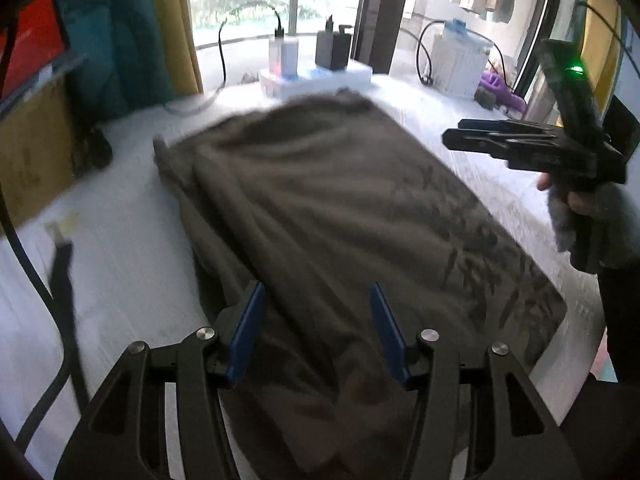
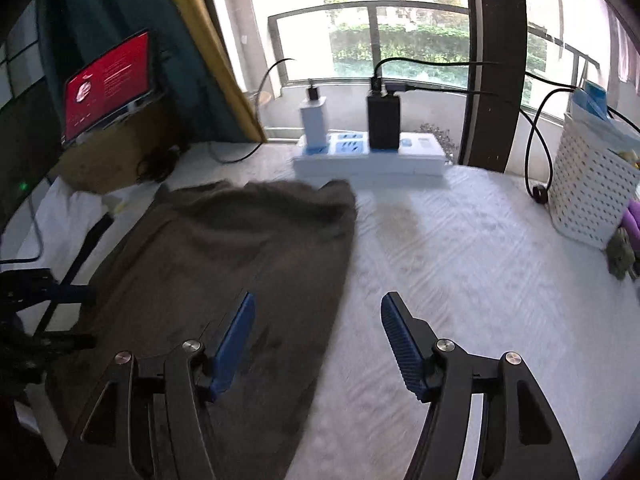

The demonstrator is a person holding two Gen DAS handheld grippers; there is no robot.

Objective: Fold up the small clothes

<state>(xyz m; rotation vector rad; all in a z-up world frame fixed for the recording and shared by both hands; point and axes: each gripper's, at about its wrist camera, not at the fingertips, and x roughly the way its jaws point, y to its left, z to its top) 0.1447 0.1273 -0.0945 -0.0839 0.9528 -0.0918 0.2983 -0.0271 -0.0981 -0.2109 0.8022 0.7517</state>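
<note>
Early stage: brown T-shirt spread lengthwise on white table, apparently partly folded, further folds pending. Left gripper and right gripper wide, holding nothing.

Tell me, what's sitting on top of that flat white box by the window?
On the white box stand two chargers, a white one and a black one, both with cables plugged in. Blue pictures show on the lid; whatever is inside is hidden.

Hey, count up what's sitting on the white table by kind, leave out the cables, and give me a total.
Brown folded garment: 1
Upright charger blocks, white and black: 2
Flat white boxes beneath the chargers: 1 stack
White perforated plastic basket: 1
Total: 5
</note>
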